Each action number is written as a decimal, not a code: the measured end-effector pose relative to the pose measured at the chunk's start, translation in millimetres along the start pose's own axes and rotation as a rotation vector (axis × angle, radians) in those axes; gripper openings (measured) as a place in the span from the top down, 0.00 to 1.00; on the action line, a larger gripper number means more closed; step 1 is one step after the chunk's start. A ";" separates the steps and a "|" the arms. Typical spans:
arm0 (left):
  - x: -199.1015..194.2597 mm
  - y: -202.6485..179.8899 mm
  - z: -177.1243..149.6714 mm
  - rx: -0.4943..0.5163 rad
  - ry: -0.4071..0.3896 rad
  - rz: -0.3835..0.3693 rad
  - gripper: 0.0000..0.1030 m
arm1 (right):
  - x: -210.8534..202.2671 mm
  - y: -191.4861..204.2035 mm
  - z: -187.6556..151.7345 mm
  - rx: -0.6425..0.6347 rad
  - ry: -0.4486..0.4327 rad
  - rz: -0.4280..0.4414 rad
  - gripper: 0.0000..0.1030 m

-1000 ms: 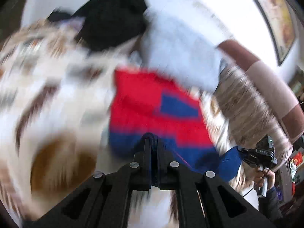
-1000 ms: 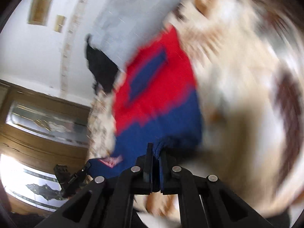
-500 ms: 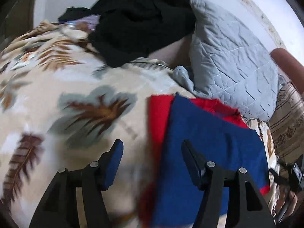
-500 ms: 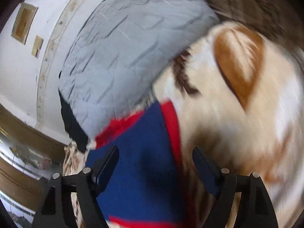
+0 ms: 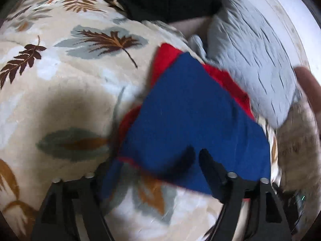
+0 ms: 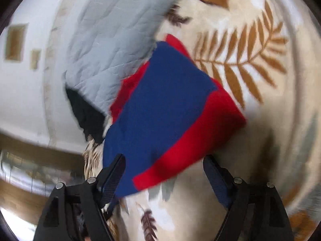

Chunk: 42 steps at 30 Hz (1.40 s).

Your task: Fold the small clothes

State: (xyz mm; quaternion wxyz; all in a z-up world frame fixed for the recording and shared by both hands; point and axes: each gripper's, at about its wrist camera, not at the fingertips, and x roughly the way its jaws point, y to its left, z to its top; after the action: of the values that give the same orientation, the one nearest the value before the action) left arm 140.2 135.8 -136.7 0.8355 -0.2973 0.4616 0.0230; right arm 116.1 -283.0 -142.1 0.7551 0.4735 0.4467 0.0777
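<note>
Both jaws have let go since a second ago; the garment now lies folded.
I see my left hand-held gripper [image 5: 152, 172] just opened wide and my right hand-held gripper [image 6: 164, 172] wide, empty, over the red-and-blue garment [image 5: 192, 116] on the leaf-print blanket [image 5: 70, 80] beside the grey pillow [image 5: 256, 60].

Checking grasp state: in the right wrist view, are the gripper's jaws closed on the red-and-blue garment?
No: the right gripper stands open, and the red-and-blue garment lies loose on the leaf-print blanket.

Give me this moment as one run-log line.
step: fold laid | red and blue garment: folded, lying on leaf-print blanket | left gripper: just opened, empty | right gripper: open, empty | next: probably second fold
</note>
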 end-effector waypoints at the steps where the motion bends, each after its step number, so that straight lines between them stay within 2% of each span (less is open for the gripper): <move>1: 1.9 0.3 2.6 -0.037 -0.001 0.012 0.22 | 5.5 -2.9 1.3 0.051 -0.030 -0.014 0.20; 2: 1.8 0.0 5.1 -0.072 -0.017 0.019 0.23 | 7.0 -1.5 2.6 0.071 -0.059 -0.023 0.20; 3: 3.9 -1.2 7.5 -0.083 -0.018 0.035 0.32 | 7.6 -1.2 3.7 0.092 -0.084 -0.027 0.19; 4: 7.3 -4.0 11.4 -0.074 -0.006 0.069 0.80 | 9.8 -1.9 7.1 0.121 -0.121 -0.021 0.20; 5: 13.7 -5.9 17.1 -0.068 0.036 0.057 0.79 | 12.9 -3.6 11.2 0.143 -0.157 -0.021 0.28; 6: 15.0 -5.1 20.8 -0.078 0.043 0.060 0.80 | 18.7 -7.0 15.5 0.173 -0.167 -0.024 0.73; 7: 12.6 -7.0 24.8 -0.077 0.048 0.067 0.81 | 28.9 -11.6 21.1 0.190 -0.133 -0.020 0.88; 10: -25.2 -16.9 29.0 -0.048 -0.011 0.032 0.82 | 34.7 -0.1 31.9 0.130 -0.112 -0.038 0.89; 12: -58.8 -24.9 26.6 -0.027 -0.067 0.004 0.82 | 5.7 31.1 31.1 0.013 -0.147 -0.015 0.90; 15: -111.4 -25.5 5.1 0.006 -0.126 -0.025 0.82 | -36.2 65.6 18.6 -0.094 -0.172 0.018 0.90; 17: -136.2 -8.1 -27.3 0.017 -0.114 -0.025 0.81 | -58.1 69.7 5.3 -0.118 -0.170 0.032 0.90; 19: -139.1 15.4 -61.4 0.047 -0.077 0.019 0.77 | -77.8 51.2 -21.6 -0.101 -0.132 0.044 0.89; 20: -133.3 28.8 -76.0 0.047 -0.049 0.047 0.74 | -78.5 41.1 -36.8 -0.107 -0.108 0.014 0.85; 22: -105.8 71.2 -104.5 -0.007 0.071 0.125 0.73 | -72.5 -1.0 -68.7 -0.116 -0.035 -0.082 0.81; 23: -110.3 87.7 -109.5 -0.042 0.041 0.035 0.72 | -66.7 -25.0 -78.7 -0.080 0.014 -0.107 0.76; 24: -118.7 91.6 -108.3 -0.036 0.031 0.020 0.71 | -64.6 -52.0 -89.0 -0.013 0.058 -0.099 0.77; 25: -129.1 91.2 -105.7 -0.016 0.020 0.054 0.65 | -77.6 -68.4 -96.9 0.020 0.027 -0.007 0.78; 26: -139.4 90.5 -102.7 -0.006 -0.016 0.090 0.60 | -88.8 -71.4 -99.6 0.011 0.012 -0.014 0.77; 28: -163.7 84.1 -91.9 0.028 -0.122 0.134 0.52 | -115.4 -68.5 -101.6 -0.047 -0.034 -0.064 0.63; 29: -169.3 79.3 -88.2 0.048 -0.142 0.130 0.49 | -124.8 -65.6 -99.8 -0.062 -0.056 -0.069 0.48; 30: -172.2 71.7 -79.8 0.084 -0.152 0.109 0.48 | -133.8 -59.5 -95.5 -0.086 -0.082 -0.081 0.40; 33: -161.1 52.4 -58.5 0.164 -0.143 0.061 0.44 | -147.3 -28.2 -75.9 -0.200 -0.151 -0.104 0.40; 36: -130.3 22.6 -35.5 0.267 -0.096 0.004 0.44 | -133.6 4.4 -52.8 -0.297 -0.120 -0.067 0.40; 38: -107.8 6.7 -21.2 0.321 -0.066 0.010 0.44 | -113.1 25.5 -34.0 -0.387 -0.101 -0.099 0.40; 42: -70.6 -3.1 2.1 0.332 -0.037 0.046 0.44 | -73.8 44.0 -12.1 -0.494 -0.035 -0.153 0.40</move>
State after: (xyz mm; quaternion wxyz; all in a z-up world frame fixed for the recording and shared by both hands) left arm 102.4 151.0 -79.0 0.8806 -0.1439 0.4505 -0.0288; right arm 77.0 -291.3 -65.1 0.8592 0.2411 0.4354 0.1189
